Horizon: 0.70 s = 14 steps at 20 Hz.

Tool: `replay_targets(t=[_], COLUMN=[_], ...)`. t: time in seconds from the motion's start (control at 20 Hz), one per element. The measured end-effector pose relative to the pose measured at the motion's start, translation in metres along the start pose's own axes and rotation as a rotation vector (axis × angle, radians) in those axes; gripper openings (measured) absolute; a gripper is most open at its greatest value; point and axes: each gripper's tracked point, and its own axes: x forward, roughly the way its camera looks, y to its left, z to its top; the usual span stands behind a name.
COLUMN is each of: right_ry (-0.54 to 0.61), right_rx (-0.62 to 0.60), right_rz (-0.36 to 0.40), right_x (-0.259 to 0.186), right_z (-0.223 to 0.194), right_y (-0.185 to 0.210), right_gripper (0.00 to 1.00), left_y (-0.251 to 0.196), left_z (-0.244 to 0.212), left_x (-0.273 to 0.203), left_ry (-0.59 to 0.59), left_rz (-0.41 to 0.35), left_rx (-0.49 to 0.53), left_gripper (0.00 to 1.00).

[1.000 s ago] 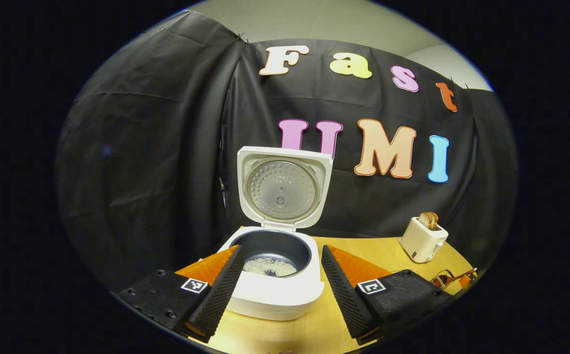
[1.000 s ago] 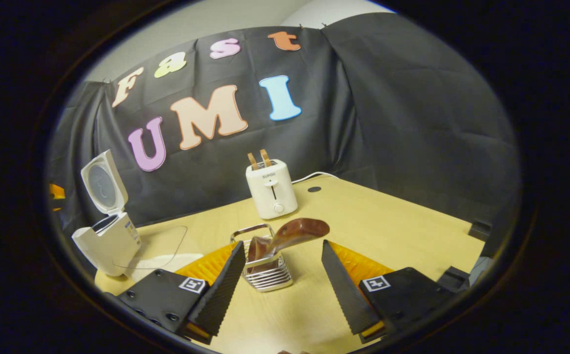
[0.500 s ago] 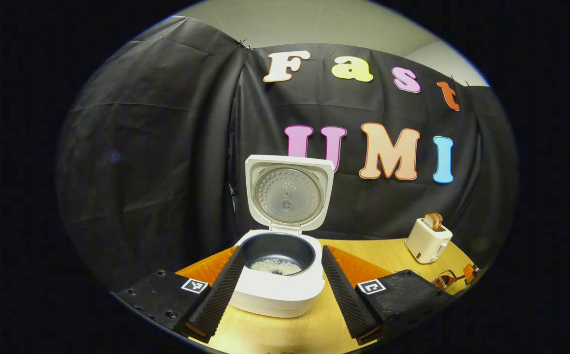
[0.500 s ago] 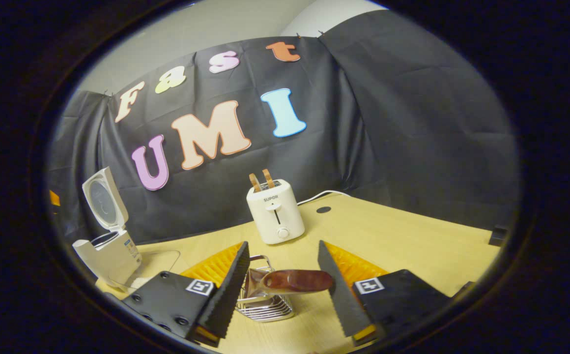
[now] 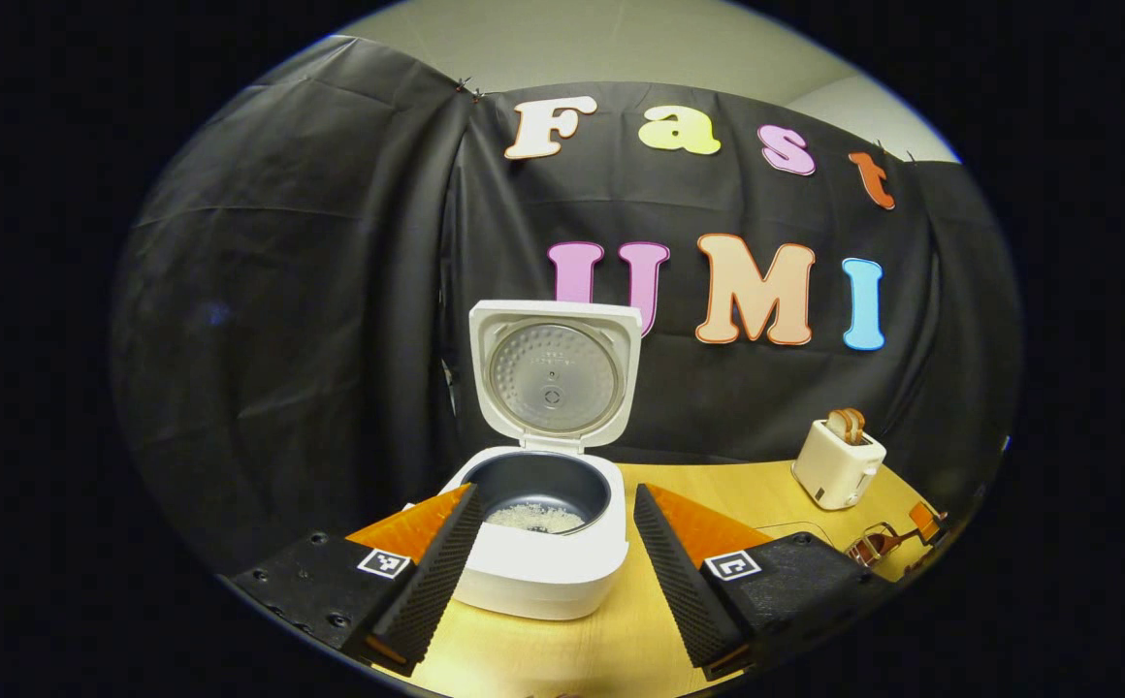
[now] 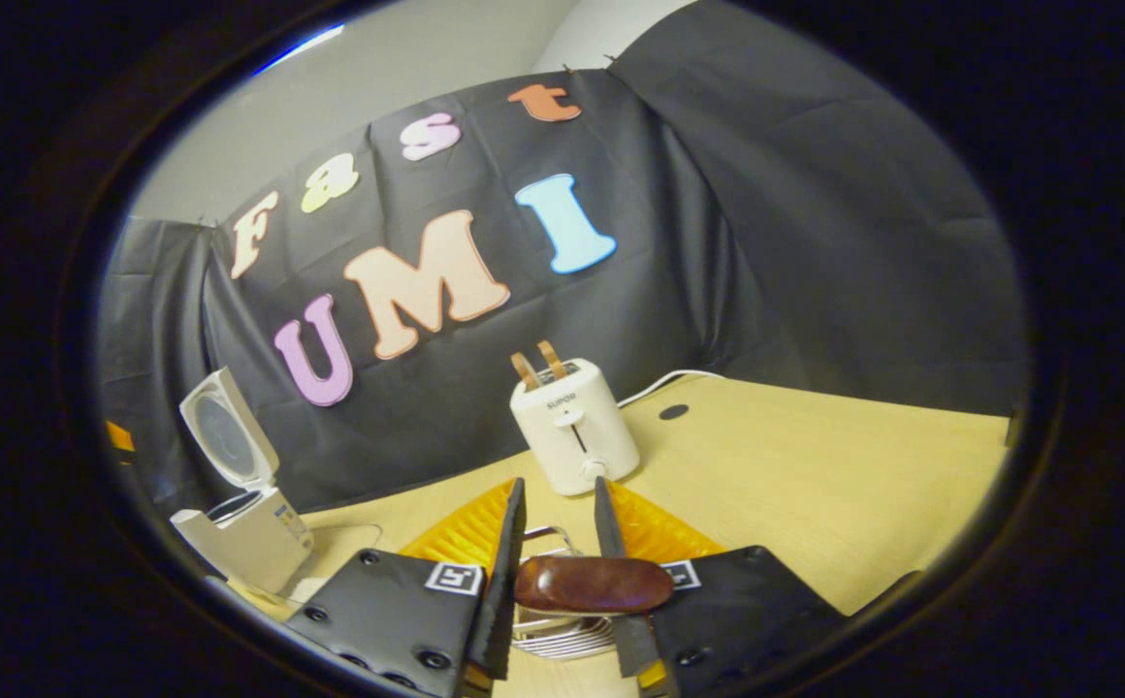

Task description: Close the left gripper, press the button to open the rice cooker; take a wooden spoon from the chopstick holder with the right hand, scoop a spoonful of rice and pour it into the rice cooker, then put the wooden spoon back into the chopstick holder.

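On the pale wooden table (image 6: 815,485), the wooden spoon (image 6: 592,585) lies gripped between the right gripper's (image 6: 558,543) narrowed fingers above the chopstick holder (image 6: 562,635), while the left gripper (image 5: 553,543), fingers wide, faces the open rice cooker (image 5: 543,543) holding rice (image 5: 533,519).

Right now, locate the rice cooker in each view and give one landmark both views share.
Left gripper view: the rice cooker sits centre, lid up, between the left gripper's open fingers.
Right gripper view: the rice cooker stands far left, lid up, beyond the right gripper closed on the wooden spoon.
Shared landmark: the toaster on the table.
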Motion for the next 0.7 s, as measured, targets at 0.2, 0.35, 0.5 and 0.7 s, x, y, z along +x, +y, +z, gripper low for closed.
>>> replay_targets(t=[0.2, 0.35, 0.5, 0.7], right_ry=[0.009, 0.028, 0.033, 0.024], right_rx=[-0.066, -0.12, -0.159, -0.165], right_rz=[0.015, 0.006, -0.013, -0.029], right_x=[0.006, 0.007, 0.008, 0.006], right_z=[0.006, 0.01, 0.022, 0.051], right_y=[0.019, 0.029, 0.039, 0.053], right_gripper=[0.35, 0.31, 0.31, 0.31], left_y=[0.001, 0.008, 0.018, 0.025], left_z=[0.005, 0.005, 0.001, -0.002], left_x=[-0.001, -0.002, -0.002, 0.0], left_ry=[-0.014, -0.018, -0.015, -0.008], left_rz=[-0.011, -0.011, -0.002, -0.014], left_rx=[-0.014, -0.029, -0.024, -0.034], left_gripper=[0.94, 0.94, 0.94, 0.94])
